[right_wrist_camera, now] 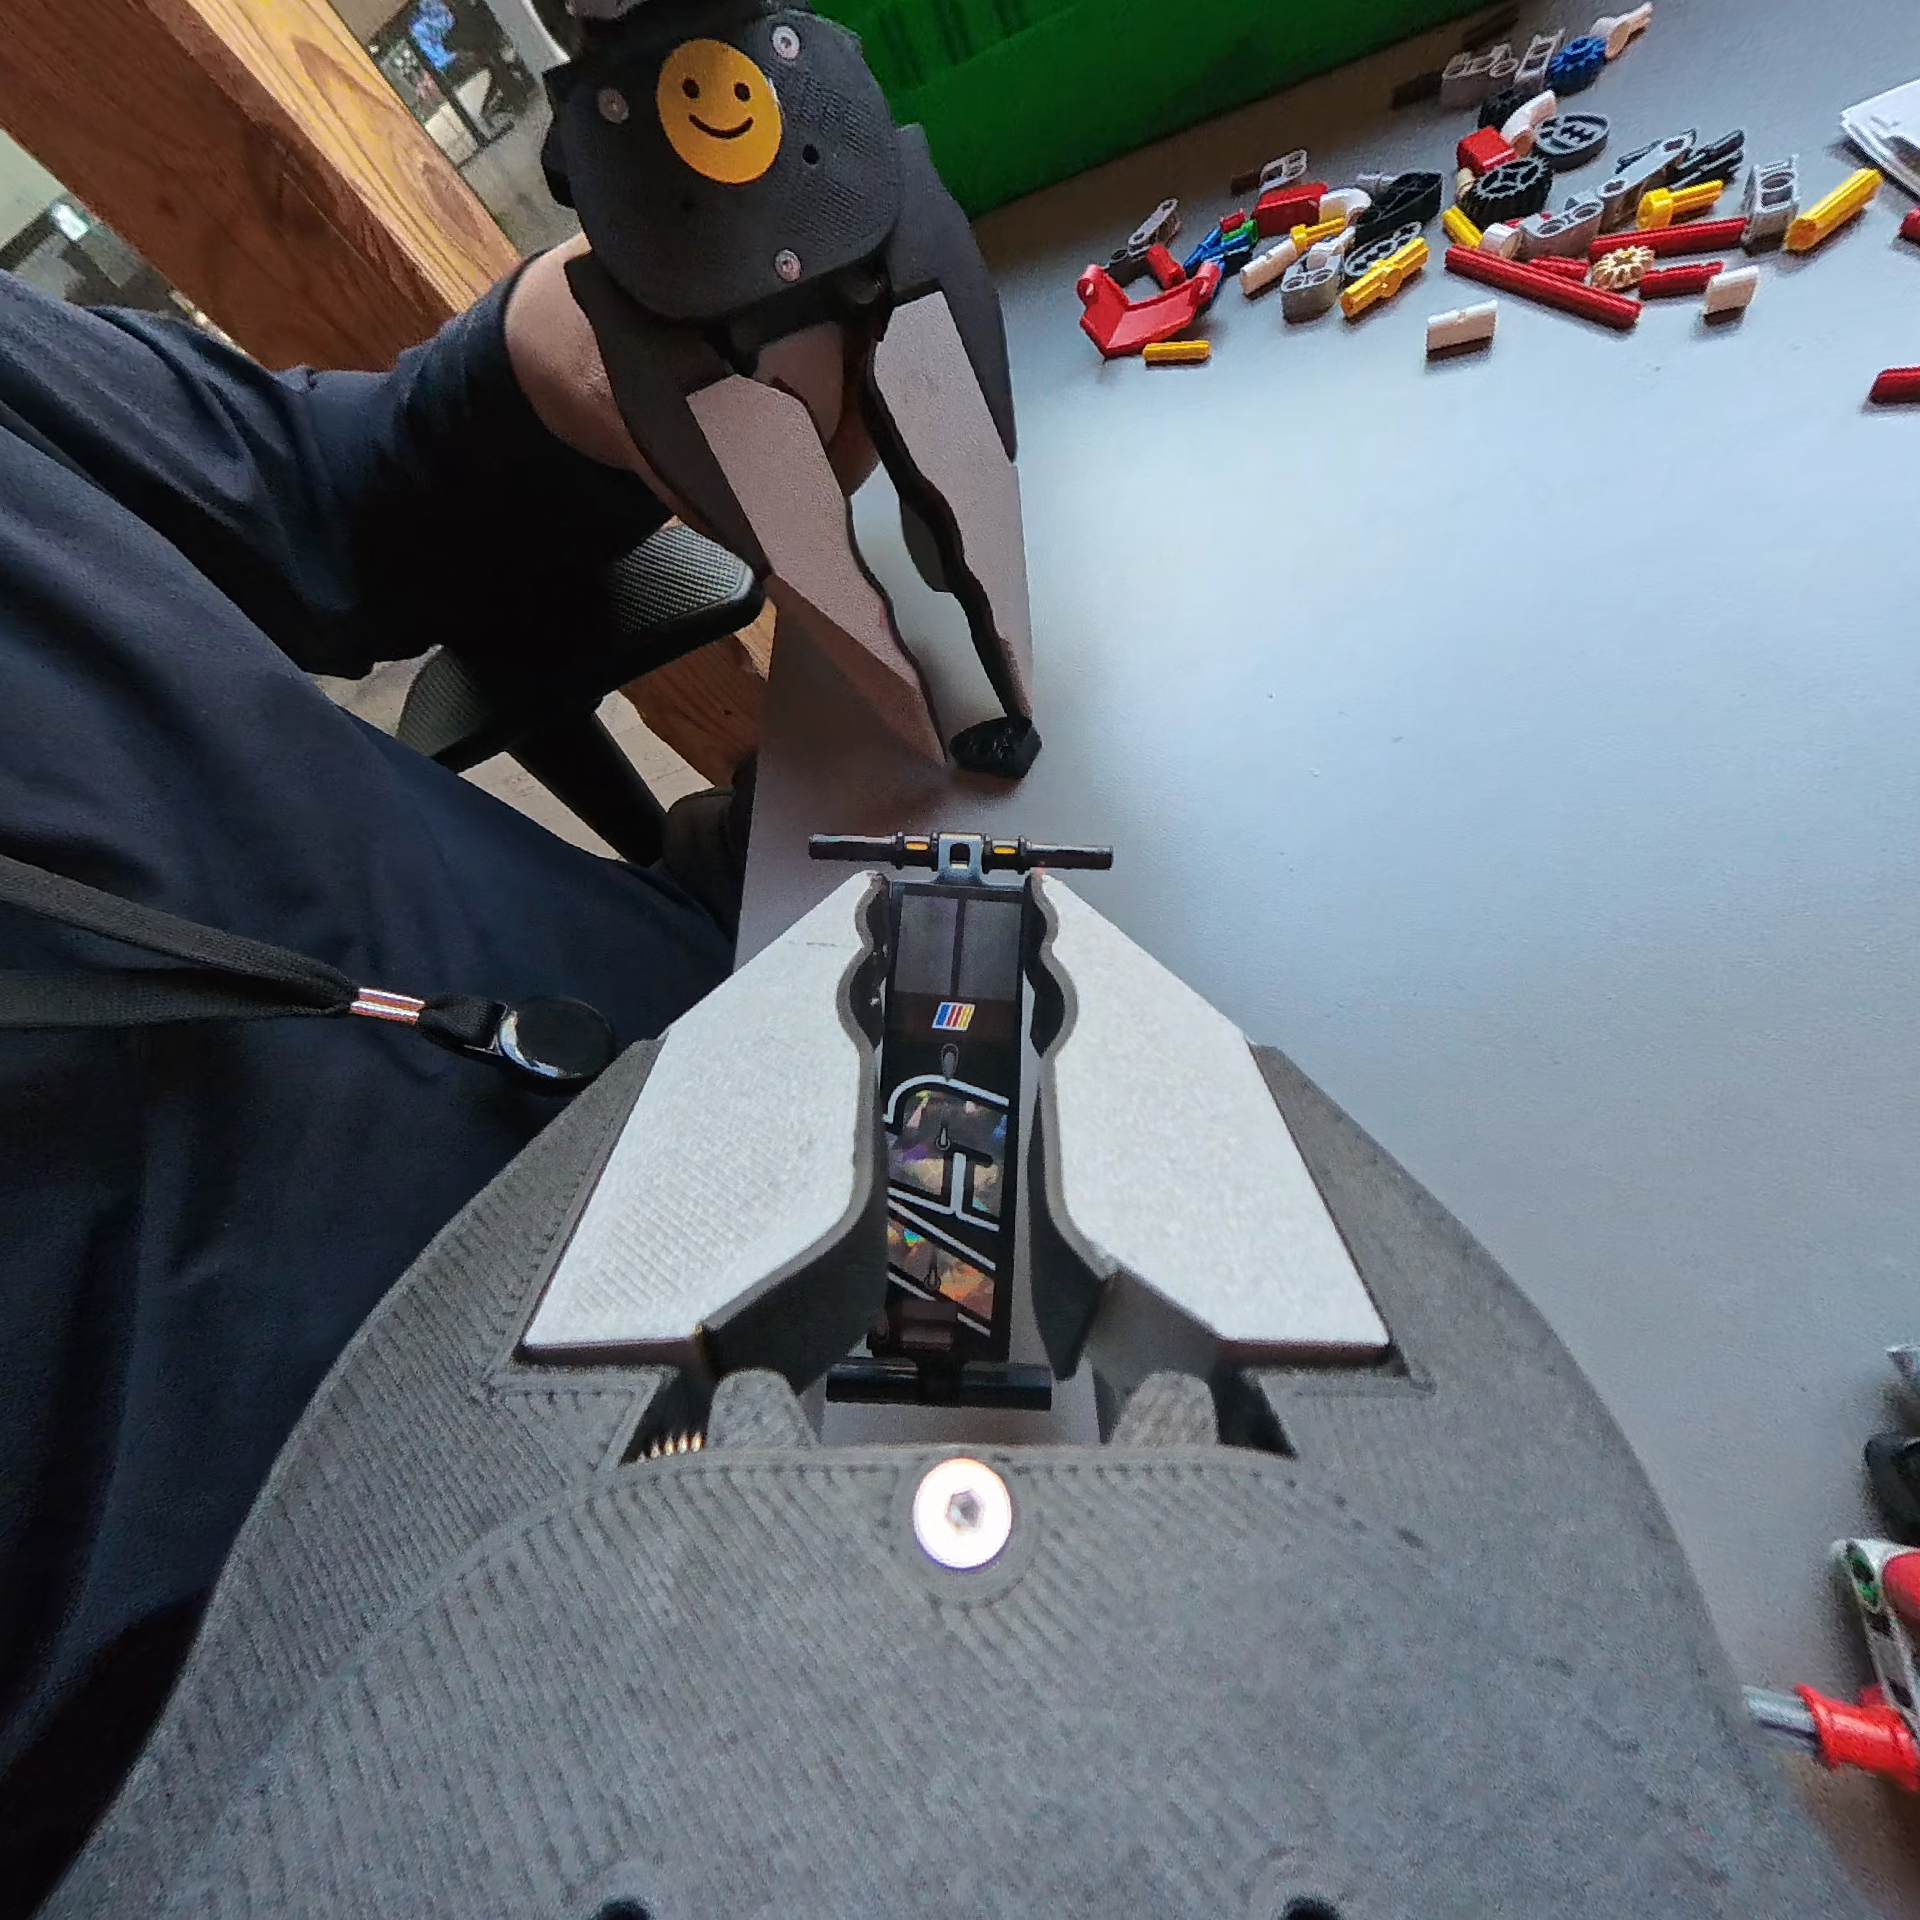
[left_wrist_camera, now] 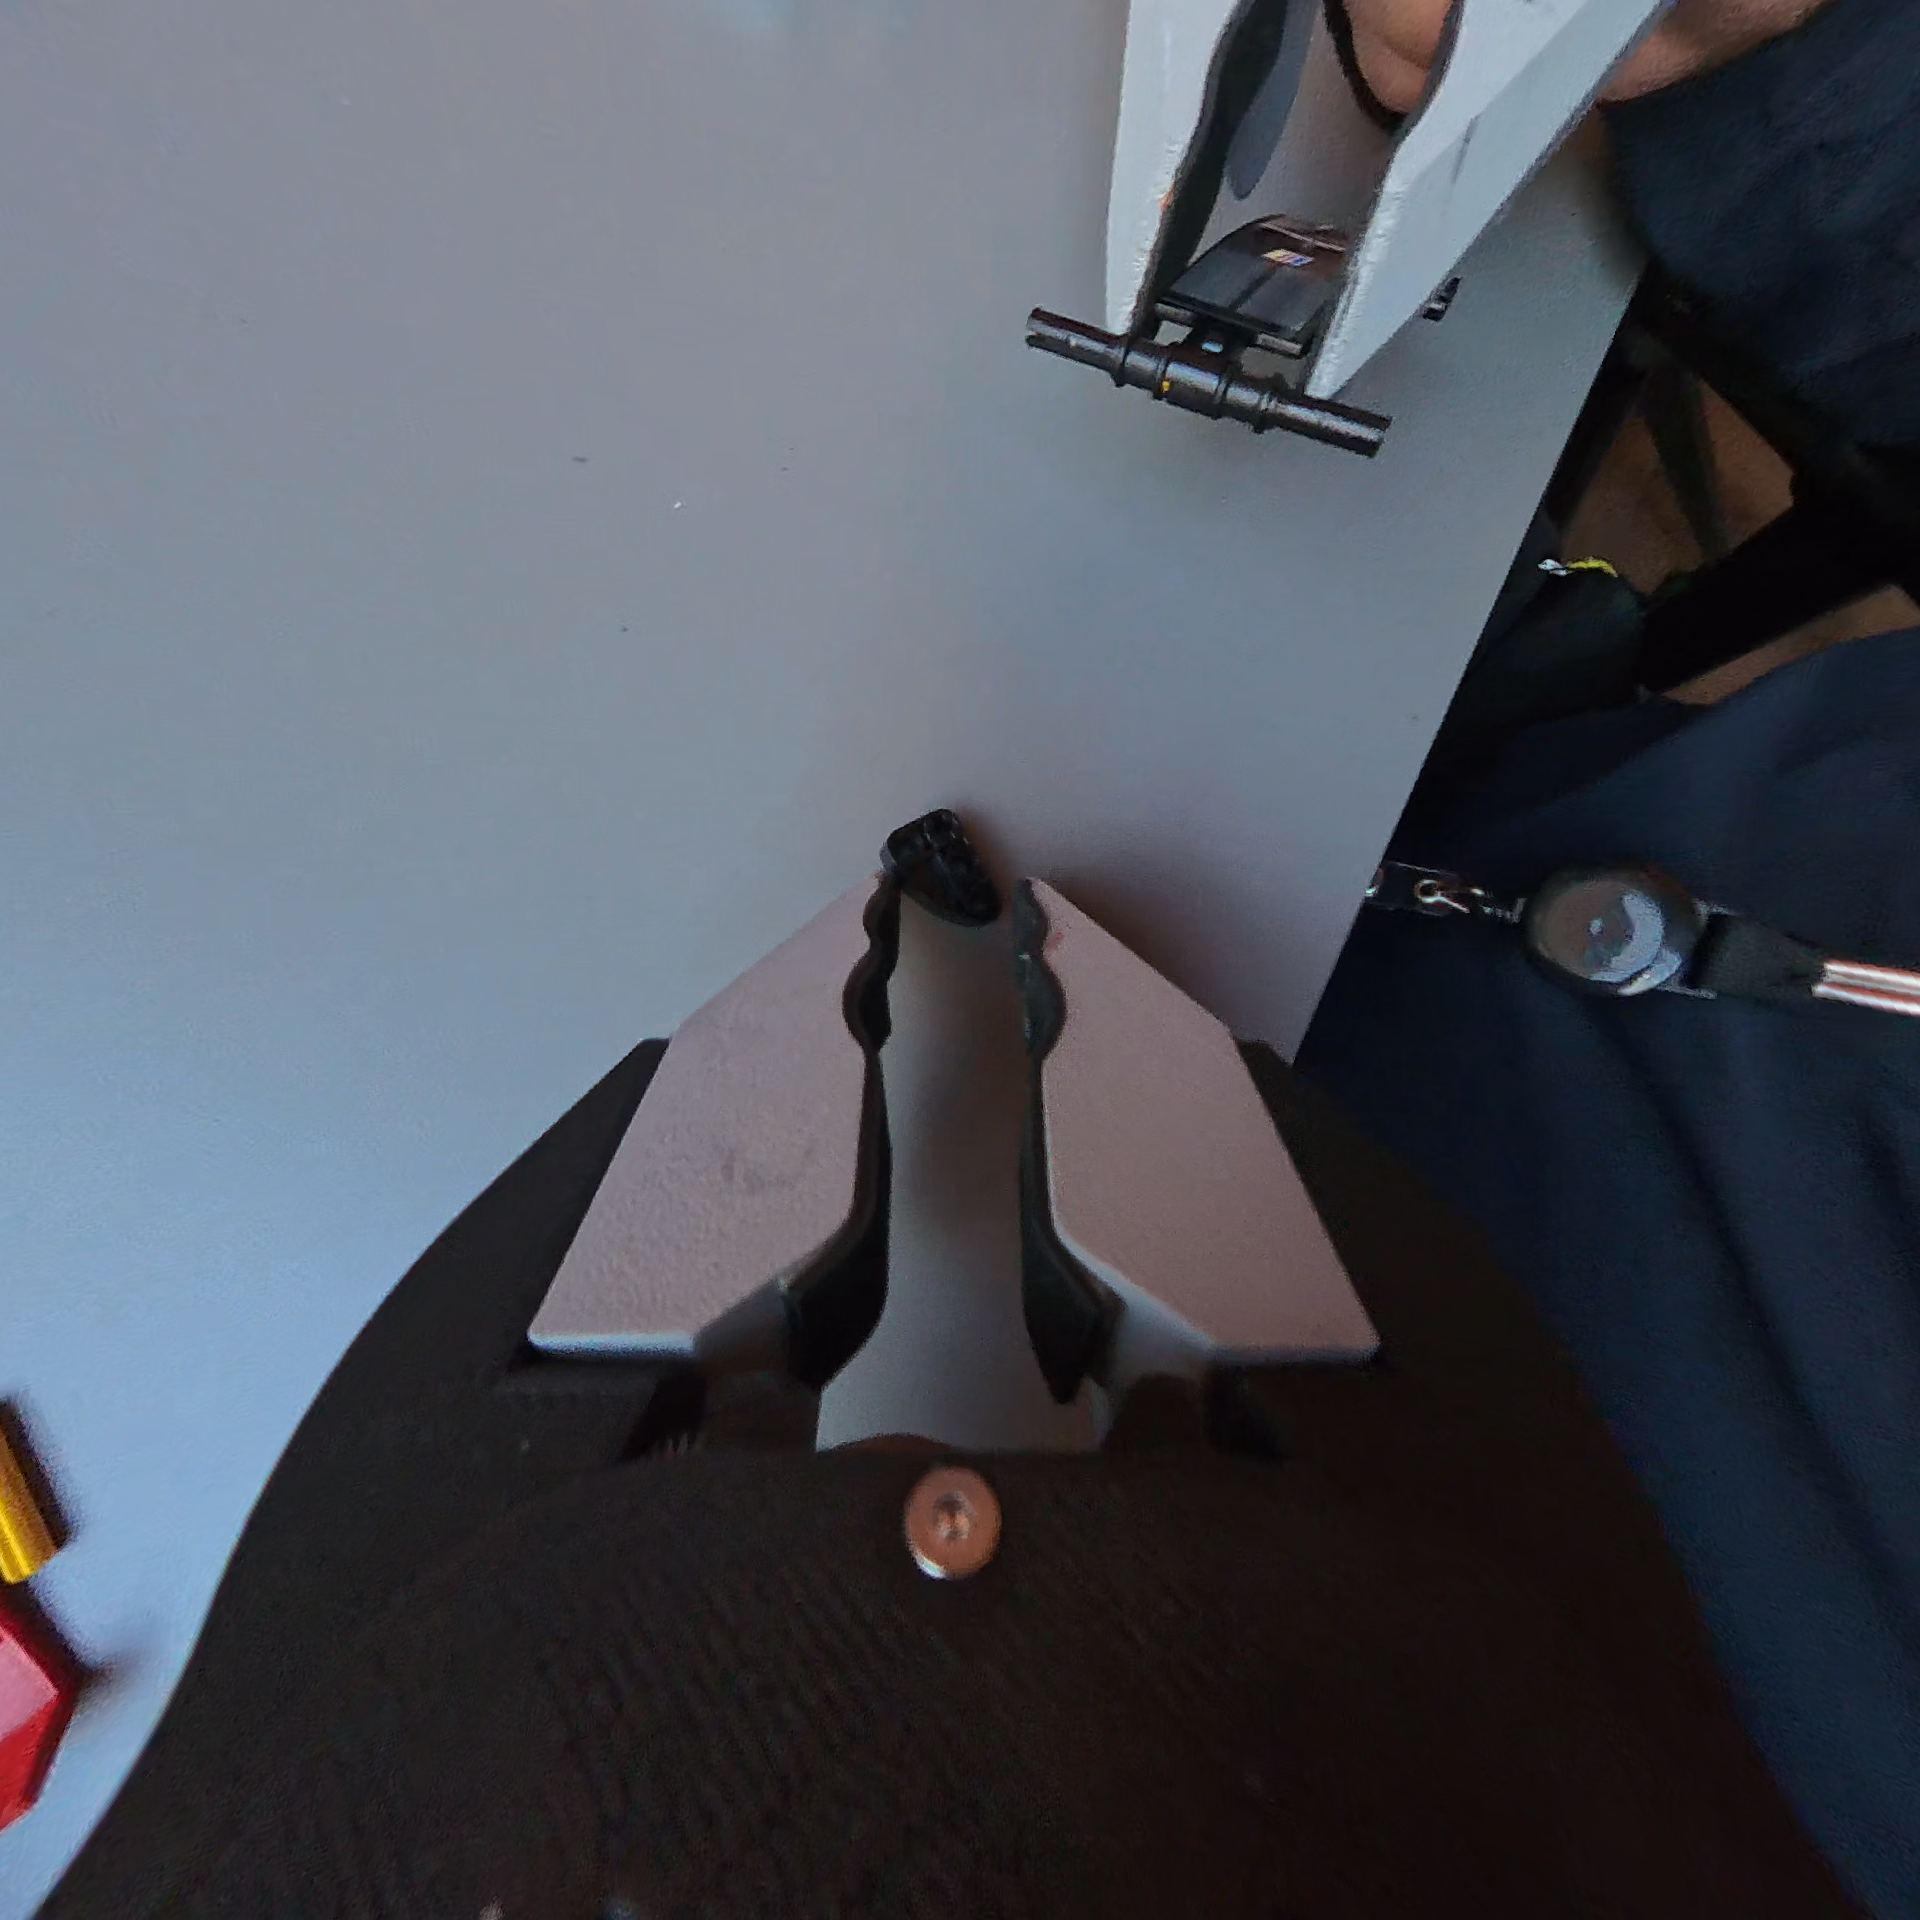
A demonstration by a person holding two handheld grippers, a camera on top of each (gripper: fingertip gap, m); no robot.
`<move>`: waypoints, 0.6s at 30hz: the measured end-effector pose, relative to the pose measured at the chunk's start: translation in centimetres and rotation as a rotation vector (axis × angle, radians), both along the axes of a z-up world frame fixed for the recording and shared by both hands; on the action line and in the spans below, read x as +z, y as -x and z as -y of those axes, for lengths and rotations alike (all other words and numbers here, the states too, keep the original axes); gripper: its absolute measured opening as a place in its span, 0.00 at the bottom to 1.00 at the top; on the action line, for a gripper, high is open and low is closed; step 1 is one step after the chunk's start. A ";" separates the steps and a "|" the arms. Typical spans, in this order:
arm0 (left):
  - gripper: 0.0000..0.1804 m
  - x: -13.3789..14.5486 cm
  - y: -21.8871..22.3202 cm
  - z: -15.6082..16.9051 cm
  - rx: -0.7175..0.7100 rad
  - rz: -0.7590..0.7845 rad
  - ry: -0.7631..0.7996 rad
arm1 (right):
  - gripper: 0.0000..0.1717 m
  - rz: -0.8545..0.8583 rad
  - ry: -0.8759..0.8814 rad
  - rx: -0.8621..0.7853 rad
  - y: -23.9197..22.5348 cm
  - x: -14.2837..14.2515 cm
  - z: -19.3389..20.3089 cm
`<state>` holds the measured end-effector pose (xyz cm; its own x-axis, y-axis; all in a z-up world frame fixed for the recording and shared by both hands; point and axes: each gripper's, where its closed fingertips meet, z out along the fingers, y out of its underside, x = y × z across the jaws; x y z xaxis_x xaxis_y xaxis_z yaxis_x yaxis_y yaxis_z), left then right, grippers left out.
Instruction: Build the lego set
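Right hand-held gripper (right_wrist_camera: 956, 894) is clenched on a long black printed panel (right_wrist_camera: 951, 1122), its cross axle (right_wrist_camera: 961, 854) protruding past the tips. Left hand-held gripper (left_wrist_camera: 954, 899) stands parted around a small black piece (left_wrist_camera: 943, 868) resting on the grey worktop (left_wrist_camera: 416, 520), apparently not yet pinched.

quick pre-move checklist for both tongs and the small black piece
1. Right tongs clamped on the black stickered assembly: ok.
2. Black cross axle at the assembly's front clear of the table: cannot tell.
3. Small black piece at the left tongs tips: ok.
4. Both left pads pressing it: not ok, a gap shows at one pad.
5. Loose parts pile well away from both tongs: ok.
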<state>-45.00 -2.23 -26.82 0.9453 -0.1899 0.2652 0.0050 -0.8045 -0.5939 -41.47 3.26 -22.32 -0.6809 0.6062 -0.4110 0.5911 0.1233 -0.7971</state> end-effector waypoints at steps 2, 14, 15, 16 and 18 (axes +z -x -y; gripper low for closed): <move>0.10 0.0 -0.2 -0.2 -0.054 -0.022 -0.014 | 0.13 -0.004 0.003 0.002 -0.1 0.2 0.0; 0.18 4.6 -1.3 -1.9 -0.256 -0.077 -0.267 | 0.13 0.184 0.353 0.154 -1.1 2.6 1.9; 0.18 5.2 -1.8 -2.1 -0.277 -0.114 -0.305 | 0.13 0.207 0.385 0.166 -1.0 2.8 2.0; 0.18 5.7 -2.4 -2.2 -0.300 -0.143 -0.342 | 0.13 0.225 0.411 0.181 -1.0 3.0 2.1; 0.14 6.6 -3.2 -2.7 -0.318 -0.185 -0.407 | 0.13 0.250 0.455 0.213 -0.9 3.4 2.6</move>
